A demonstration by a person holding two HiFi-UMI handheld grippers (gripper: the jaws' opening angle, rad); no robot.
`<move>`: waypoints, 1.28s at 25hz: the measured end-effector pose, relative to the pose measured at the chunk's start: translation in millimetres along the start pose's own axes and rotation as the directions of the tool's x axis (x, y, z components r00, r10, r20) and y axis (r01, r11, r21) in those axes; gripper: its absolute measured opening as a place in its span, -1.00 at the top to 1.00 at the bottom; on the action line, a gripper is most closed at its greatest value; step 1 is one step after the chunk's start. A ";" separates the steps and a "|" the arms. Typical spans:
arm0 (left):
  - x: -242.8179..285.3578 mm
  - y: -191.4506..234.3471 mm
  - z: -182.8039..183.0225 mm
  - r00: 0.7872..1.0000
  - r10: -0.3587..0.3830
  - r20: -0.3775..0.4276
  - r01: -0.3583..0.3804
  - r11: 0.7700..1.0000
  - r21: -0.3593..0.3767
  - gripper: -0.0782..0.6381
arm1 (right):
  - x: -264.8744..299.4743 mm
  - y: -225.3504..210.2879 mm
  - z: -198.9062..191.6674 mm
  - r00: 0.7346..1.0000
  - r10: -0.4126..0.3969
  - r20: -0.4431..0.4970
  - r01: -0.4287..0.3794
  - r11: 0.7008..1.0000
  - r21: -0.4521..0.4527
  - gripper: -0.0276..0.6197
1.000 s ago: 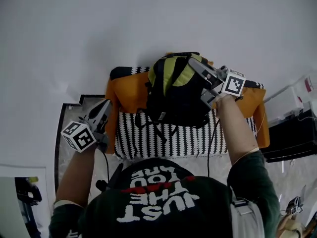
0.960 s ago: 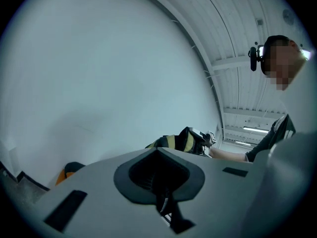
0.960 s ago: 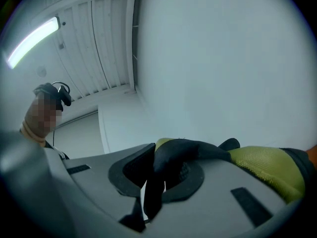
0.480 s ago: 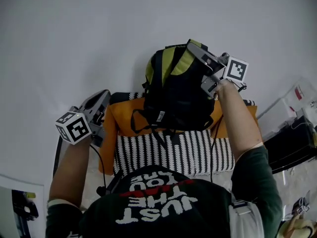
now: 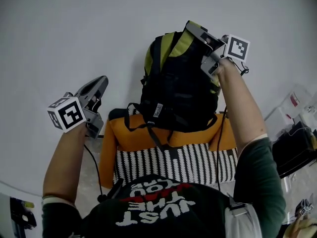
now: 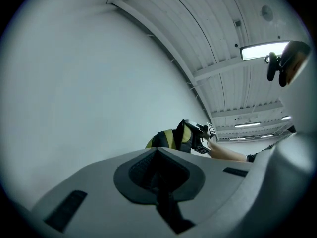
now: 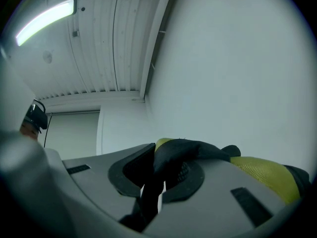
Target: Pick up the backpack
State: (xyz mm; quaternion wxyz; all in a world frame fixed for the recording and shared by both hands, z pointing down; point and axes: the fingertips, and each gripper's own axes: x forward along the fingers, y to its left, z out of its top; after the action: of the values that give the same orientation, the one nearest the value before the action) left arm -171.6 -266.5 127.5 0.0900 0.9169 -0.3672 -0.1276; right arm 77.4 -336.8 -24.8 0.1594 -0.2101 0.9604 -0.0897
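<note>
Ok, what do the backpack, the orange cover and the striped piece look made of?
Backpack: matte black woven synthetic, it seems; its yellow-green panel shows an open mesh weave. Orange cover: soft matte cloth, since it sags and folds. Striped piece: probably a knit or woven textile in black-and-white zigzag rows; the fibre cannot be told.

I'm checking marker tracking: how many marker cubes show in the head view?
2. One cube rides the left gripper at the left; the other cube rides the right gripper, beside the top of the backpack. None seem hidden.
</note>
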 end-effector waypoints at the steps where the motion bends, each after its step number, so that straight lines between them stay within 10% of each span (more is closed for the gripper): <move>1: -0.8 -0.3 -0.9 1.000 0.000 0.002 0.000 1.000 0.002 0.78 | 0.9 0.3 0.4 1.000 -0.002 0.001 0.002 1.000 -0.001 0.74; 32: -7.2 9.6 19.2 0.999 0.013 0.052 -0.015 0.998 0.055 0.77 | 5.0 13.1 4.6 0.999 -0.041 -0.009 0.040 0.998 -0.058 0.74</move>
State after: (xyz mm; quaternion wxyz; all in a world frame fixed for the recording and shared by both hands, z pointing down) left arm -188.7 -269.7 112.9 0.0558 0.9129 -0.3792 -0.1404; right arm 69.8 -327.7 -33.5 0.1468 -0.2337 0.9589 -0.0664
